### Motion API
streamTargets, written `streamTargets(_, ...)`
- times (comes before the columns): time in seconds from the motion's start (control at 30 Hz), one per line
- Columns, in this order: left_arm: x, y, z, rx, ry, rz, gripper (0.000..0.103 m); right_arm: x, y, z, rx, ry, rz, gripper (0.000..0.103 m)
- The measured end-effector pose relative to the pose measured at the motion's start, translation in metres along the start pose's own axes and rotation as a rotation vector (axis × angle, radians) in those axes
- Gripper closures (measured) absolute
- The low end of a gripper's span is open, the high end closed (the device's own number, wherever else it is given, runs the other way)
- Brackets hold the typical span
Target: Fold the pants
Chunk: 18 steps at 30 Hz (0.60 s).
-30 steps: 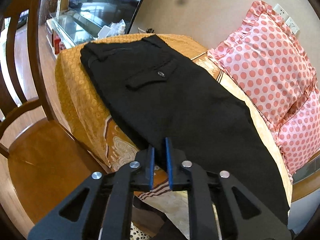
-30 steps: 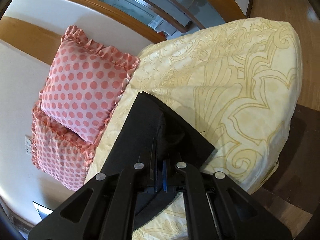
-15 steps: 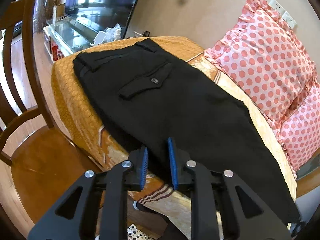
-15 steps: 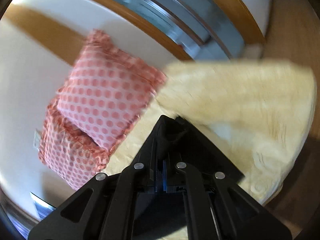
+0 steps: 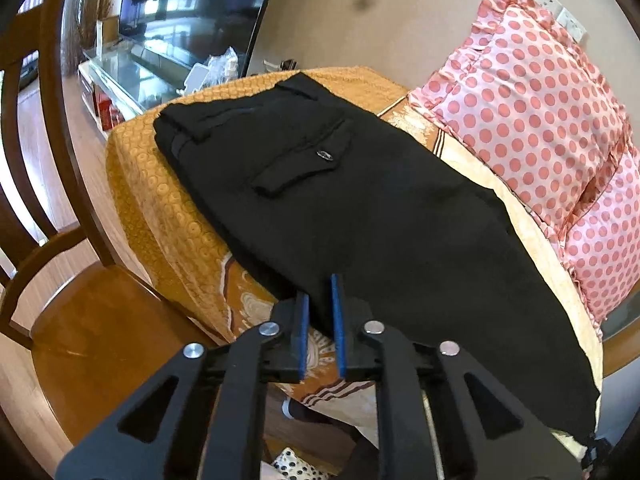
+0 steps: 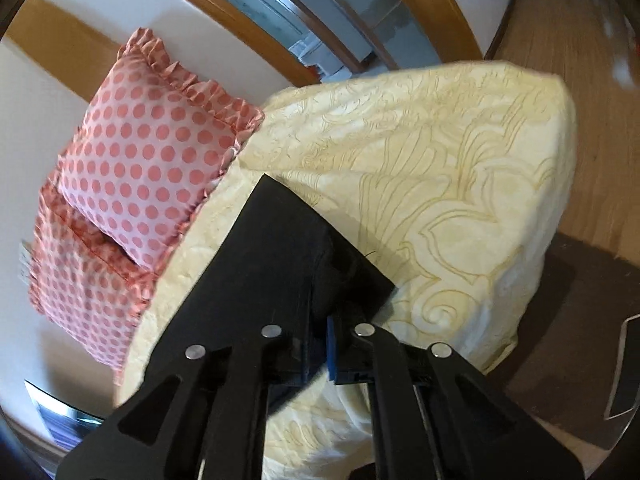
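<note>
Left gripper (image 5: 320,312) now parted, nothing held; right gripper (image 6: 318,344) pinching pants (image 5: 360,208) hem; long axis running from hem toward far waistband.

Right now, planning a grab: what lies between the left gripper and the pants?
Nothing: left wrist view shows the left gripper at the pants edge.

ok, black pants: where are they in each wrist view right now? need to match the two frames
Left wrist: black pants lie diagonally across the table, waistband top left, leg end bottom right; left gripper open at their near edge.
Right wrist: only the leg end shows, lower centre, with the right gripper shut on it.
Shared landmark: pink polka-dot cushion.
</note>
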State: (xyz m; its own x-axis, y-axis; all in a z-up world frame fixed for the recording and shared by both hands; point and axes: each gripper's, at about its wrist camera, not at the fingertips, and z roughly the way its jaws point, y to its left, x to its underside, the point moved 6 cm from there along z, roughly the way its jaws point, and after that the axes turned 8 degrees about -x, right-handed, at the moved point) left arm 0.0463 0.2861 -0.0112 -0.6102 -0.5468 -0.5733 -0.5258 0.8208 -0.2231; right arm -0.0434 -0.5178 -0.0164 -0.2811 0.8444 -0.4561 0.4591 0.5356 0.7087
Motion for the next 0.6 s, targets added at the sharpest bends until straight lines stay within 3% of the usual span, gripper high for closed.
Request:
streamTargets(0.03, 0.001, 0.001, -0.004, -0.008, -0.010, 0.006, 0.083, -0.001, 0.002, -0.004, 0.018, -0.006, -0.016, 0.088)
streamTargets(0.07, 0.001, 0.003, -0.007, -0.022, -0.021, 0.010, 0.069, -0.002, 0.003, -0.012, 0.050, -0.024, -0.036, 0.082)
streamTargets(0.1, 0.000, 0.005, -0.011, -0.051, -0.040, 0.011, 0.051, -0.004, 0.003, -0.017, 0.068, -0.042, -0.043, 0.061)
streamTargets(0.13, -0.003, 0.010, -0.019, -0.096, -0.088, 0.004, 0.046, -0.006, 0.002, -0.024, 0.083, -0.069, -0.050, 0.037)
streamTargets(0.17, -0.005, 0.012, -0.026, -0.120, -0.127, -0.002, 0.041, -0.009, 0.000, -0.031, 0.088, -0.102, -0.052, 0.034)
streamTargets(0.23, -0.010, 0.013, -0.044, -0.153, -0.223, -0.005, 0.036, -0.010, -0.004, -0.035, 0.087, -0.110, -0.047, 0.040)
streamTargets(0.3, -0.011, 0.005, -0.056, -0.144, -0.284, 0.015, 0.023, -0.008, -0.008, -0.029, 0.070, -0.080, -0.025, 0.050)
streamTargets(0.33, -0.010, -0.008, -0.060, -0.126, -0.308, 0.057, 0.022, -0.007, -0.010, -0.026, 0.062, -0.067, -0.013, 0.053)
streamTargets(0.47, 0.003, -0.056, -0.061, -0.065, -0.313, 0.207, 0.017, 0.001, -0.008, -0.019, 0.027, -0.039, 0.013, 0.057)
streamTargets(0.6, 0.021, -0.094, -0.048, 0.010, -0.277, 0.303, 0.014, 0.015, 0.001, -0.011, -0.078, 0.036, 0.074, 0.060)
